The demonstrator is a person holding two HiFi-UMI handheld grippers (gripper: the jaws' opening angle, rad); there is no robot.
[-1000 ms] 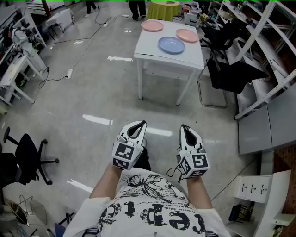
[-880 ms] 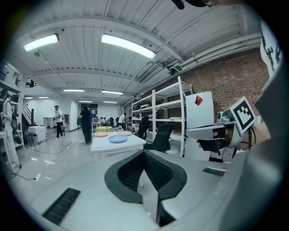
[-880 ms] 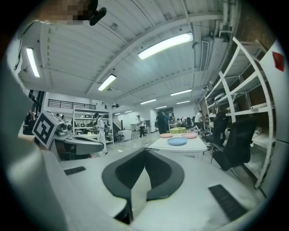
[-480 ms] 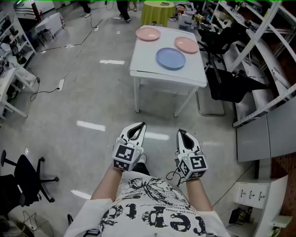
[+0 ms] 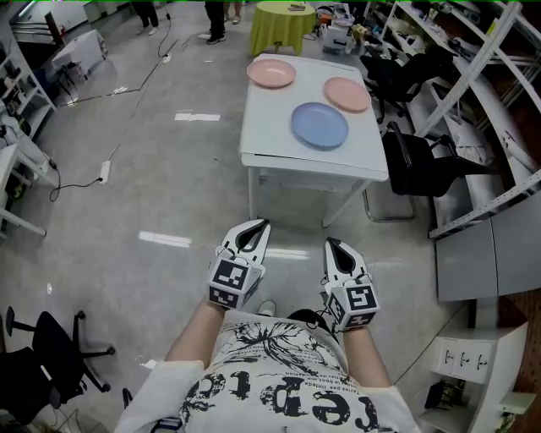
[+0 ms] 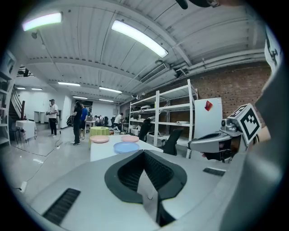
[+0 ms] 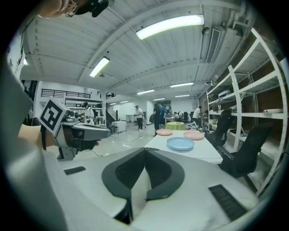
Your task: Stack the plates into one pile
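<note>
People (image 5: 218, 17): far beyond the jaws, cut by the head view's top edge so only legs show; too small to make out in both gripper views.
White table (image 7: 194, 151): straight ahead of the right jaws, its legs hidden behind that gripper's own body.
Left gripper (image 7: 107, 131): left of the right jaws, its rear lost behind a pale blur (image 7: 18, 171).
Right gripper (image 6: 192, 145): right of the left jaws, its rear covered by another pale blur (image 6: 266, 162).
Forearms (image 5: 193, 334): behind the jaws; the hands are hidden under the marker cubes (image 5: 232, 282).
Shirt (image 5: 279, 389): cut by the bottom edge.
Office chair (image 5: 51, 364): behind and left of the left jaws, cut by the left edge.
Shelving (image 5: 499, 84): right of the right jaws, cut by the right edge.
</note>
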